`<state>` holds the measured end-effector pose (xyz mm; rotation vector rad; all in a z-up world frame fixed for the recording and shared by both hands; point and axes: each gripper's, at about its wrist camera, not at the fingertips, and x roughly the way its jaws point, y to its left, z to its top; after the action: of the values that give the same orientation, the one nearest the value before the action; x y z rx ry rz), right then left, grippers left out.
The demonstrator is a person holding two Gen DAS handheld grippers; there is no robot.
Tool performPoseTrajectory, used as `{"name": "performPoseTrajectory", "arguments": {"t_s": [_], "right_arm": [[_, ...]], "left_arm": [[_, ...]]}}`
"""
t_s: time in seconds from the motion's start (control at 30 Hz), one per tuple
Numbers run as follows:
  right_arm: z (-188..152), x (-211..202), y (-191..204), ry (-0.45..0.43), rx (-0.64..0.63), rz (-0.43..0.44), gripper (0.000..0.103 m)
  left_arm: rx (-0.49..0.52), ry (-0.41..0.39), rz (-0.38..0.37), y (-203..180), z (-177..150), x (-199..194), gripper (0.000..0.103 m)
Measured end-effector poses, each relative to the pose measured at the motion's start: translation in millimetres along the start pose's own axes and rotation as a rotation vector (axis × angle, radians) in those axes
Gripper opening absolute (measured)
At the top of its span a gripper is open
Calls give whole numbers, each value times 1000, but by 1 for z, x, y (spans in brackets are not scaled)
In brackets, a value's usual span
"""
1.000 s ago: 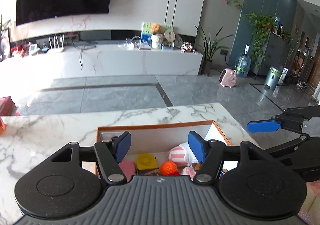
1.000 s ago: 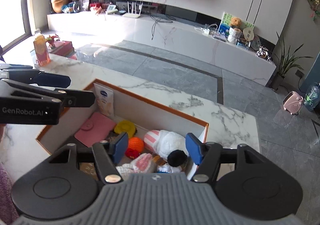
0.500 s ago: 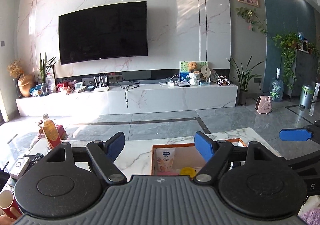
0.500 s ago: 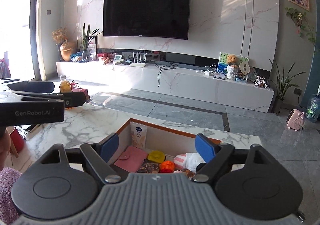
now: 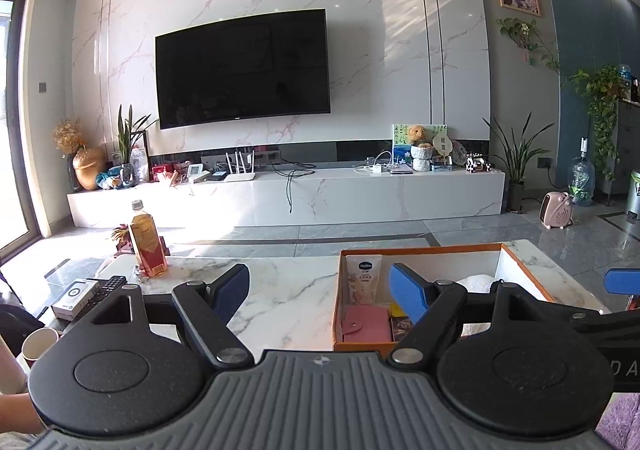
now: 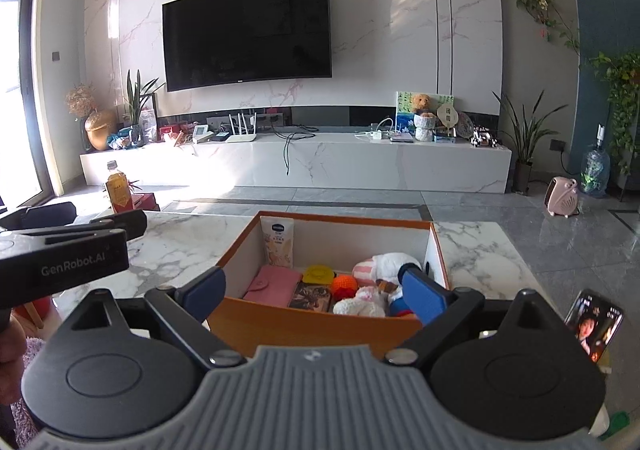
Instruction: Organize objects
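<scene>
An orange-rimmed box (image 6: 304,324) stands on the marble table (image 6: 176,246). It holds a lotion tube (image 6: 277,242), a pink wallet (image 6: 274,286), a yellow piece (image 6: 318,274), an orange ball (image 6: 345,283) and soft toys (image 6: 384,264). The box also shows in the left wrist view (image 5: 520,266). My right gripper (image 6: 316,292) is open and empty, pulled back in front of the box. My left gripper (image 5: 320,290) is open and empty, left of the box over the table.
A tea bottle (image 5: 146,246), a remote and small white box (image 5: 76,298) and a cup (image 5: 38,344) sit at the table's left. A phone (image 6: 596,324) stands at the right. A TV wall and low cabinet lie beyond.
Both grippers have lifted and pulled back from over the box, tilting up toward the room. Both stay open and empty.
</scene>
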<state>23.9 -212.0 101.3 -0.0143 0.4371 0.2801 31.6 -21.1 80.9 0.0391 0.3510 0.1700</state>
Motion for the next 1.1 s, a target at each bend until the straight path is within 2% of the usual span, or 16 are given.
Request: {"name": "performPoseTrajectory", "arguments": {"t_s": [0.27,0.5,1.1], "right_arm": [[-29,4,-5,54,15,-62,96],[-29,7,-10,64,37,-59,98],[-37,27,-7,123,28,-46,98]], "left_arm": [[15,80,-16,0,-29,1,91],[27,77,-25,-2,-34,-2,91],[43,128,-35,-2,-43,5,91]]}}
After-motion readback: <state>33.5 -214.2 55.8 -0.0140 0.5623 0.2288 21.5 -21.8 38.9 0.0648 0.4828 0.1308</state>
